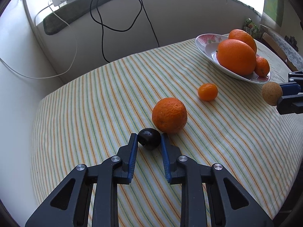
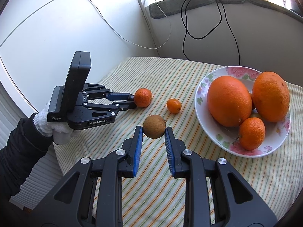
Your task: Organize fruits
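Note:
My left gripper (image 1: 148, 136) is shut on a small dark plum (image 1: 149, 139) that rests on the striped tablecloth (image 1: 94, 104); both blue pads touch its sides. Just behind the plum sits a loose orange (image 1: 169, 115), with a small mandarin (image 1: 207, 92) farther back. In the right wrist view my right gripper (image 2: 153, 129) is shut on a round brown fruit (image 2: 154, 126), left of the flowered plate (image 2: 200, 94). The plate (image 1: 204, 37) holds two large oranges (image 1: 235, 56) and a mandarin (image 1: 262, 66). The left gripper (image 2: 132, 101) shows there beside the loose orange (image 2: 143, 97).
A gloved hand (image 2: 56, 126) in a black sleeve holds the left gripper. Black and white cables (image 1: 102, 28) hang down the wall behind the table. The table's left edge (image 1: 37, 113) drops off near the wall. Small boxes (image 1: 251, 26) stand past the plate.

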Available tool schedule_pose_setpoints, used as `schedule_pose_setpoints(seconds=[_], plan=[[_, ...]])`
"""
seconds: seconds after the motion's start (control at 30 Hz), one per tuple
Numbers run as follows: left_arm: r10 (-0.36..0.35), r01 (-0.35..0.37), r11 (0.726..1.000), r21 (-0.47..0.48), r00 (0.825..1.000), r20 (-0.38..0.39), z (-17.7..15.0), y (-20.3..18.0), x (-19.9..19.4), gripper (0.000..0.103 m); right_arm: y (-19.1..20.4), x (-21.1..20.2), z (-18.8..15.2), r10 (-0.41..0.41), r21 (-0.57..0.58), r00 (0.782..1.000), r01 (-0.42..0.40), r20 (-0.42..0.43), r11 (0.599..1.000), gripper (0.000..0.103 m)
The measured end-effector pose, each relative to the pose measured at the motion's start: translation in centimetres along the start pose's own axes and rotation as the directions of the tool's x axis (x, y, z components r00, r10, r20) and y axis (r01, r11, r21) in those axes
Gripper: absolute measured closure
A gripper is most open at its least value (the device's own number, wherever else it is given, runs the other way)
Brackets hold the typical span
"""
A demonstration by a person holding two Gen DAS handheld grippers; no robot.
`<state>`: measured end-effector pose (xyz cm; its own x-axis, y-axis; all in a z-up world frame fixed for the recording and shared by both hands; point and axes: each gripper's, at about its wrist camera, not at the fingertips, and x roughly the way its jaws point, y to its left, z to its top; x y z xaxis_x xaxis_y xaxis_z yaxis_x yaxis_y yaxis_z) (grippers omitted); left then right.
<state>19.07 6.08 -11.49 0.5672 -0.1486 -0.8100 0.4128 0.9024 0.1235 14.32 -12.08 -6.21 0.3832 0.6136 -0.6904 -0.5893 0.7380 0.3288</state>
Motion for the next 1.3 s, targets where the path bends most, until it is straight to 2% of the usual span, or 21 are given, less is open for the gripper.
schedule_pose_setpoints(seconds=[0.23, 0.47, 0.97, 1.3], plan=[[0.005, -0.004, 1.000, -0.021, 0.999, 0.048, 0.6, 0.3, -2.1, 0.080, -0.8, -1.5, 0.4, -0.022, 0.000, 0.999, 0.022, 0.038, 1.000, 0.078], [-0.032, 0.036, 0.999, -0.034, 0.993, 0.118, 3.2, -0.1, -3.4, 0.080, -2.2, -3.2, 0.4, -0.053, 0.019, 0.996, 0.051, 0.069, 0.998, 0.078], [-0.137, 0.143, 0.990, -0.019, 0.972, 0.190, 8.9, -4.0, -1.0, 0.080, -6.6, -6.1, 0.5, -0.144, 0.091, 0.983, 0.135, 0.111, 0.987, 0.078], [-0.181, 0.183, 0.983, 0.007, 0.965, 0.191, 11.9, -6.0, 0.6, 0.080, -9.1, -6.2, 0.4, -0.177, 0.130, 0.978, 0.163, 0.109, 0.978, 0.078]])
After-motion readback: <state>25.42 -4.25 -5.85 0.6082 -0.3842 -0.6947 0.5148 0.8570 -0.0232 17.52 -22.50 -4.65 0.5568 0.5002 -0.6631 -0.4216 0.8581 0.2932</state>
